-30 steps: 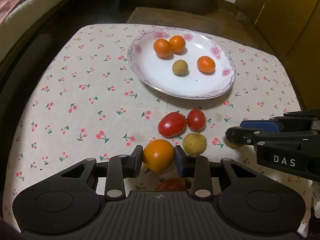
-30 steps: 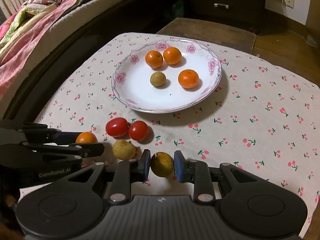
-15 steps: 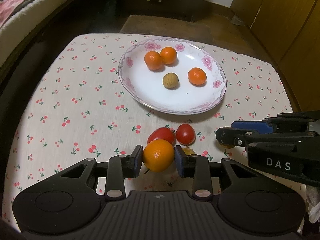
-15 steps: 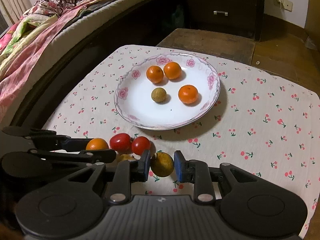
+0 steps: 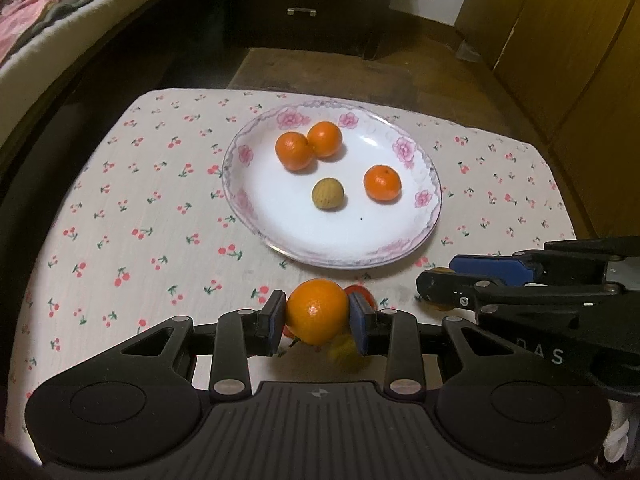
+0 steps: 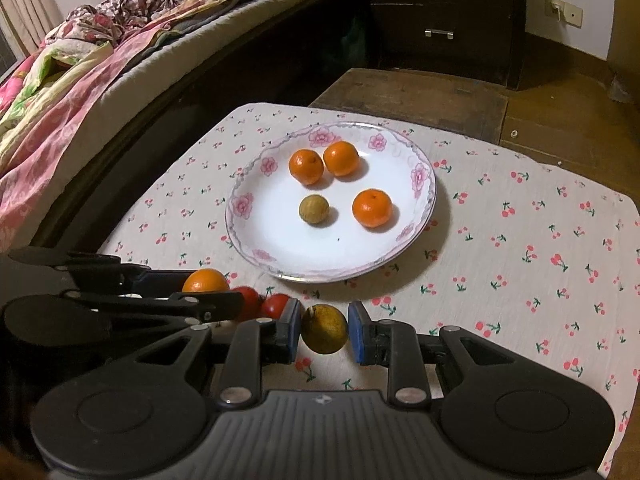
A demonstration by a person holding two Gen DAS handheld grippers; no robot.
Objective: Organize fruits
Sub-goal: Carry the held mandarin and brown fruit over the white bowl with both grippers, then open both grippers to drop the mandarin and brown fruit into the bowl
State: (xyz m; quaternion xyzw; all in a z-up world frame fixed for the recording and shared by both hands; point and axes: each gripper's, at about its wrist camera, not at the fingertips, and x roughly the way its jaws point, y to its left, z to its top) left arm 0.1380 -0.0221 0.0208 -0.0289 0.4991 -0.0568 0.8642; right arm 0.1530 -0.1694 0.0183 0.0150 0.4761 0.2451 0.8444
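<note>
Two tools, both loaded: left tool [image 5: 317,317] clamps an orange [image 5: 317,311], right tool [image 6: 324,330] clamps a yellow-brown fruit [image 6: 324,329], both just short of the plate [image 6: 280,264]. Two tomatoes [image 6: 275,305] sit on the bench [image 6: 520,240].

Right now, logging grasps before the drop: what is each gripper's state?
Left gripper: shut on the round orange tangerine.
Right gripper: shut on the small yellow-brown round fruit.
</note>
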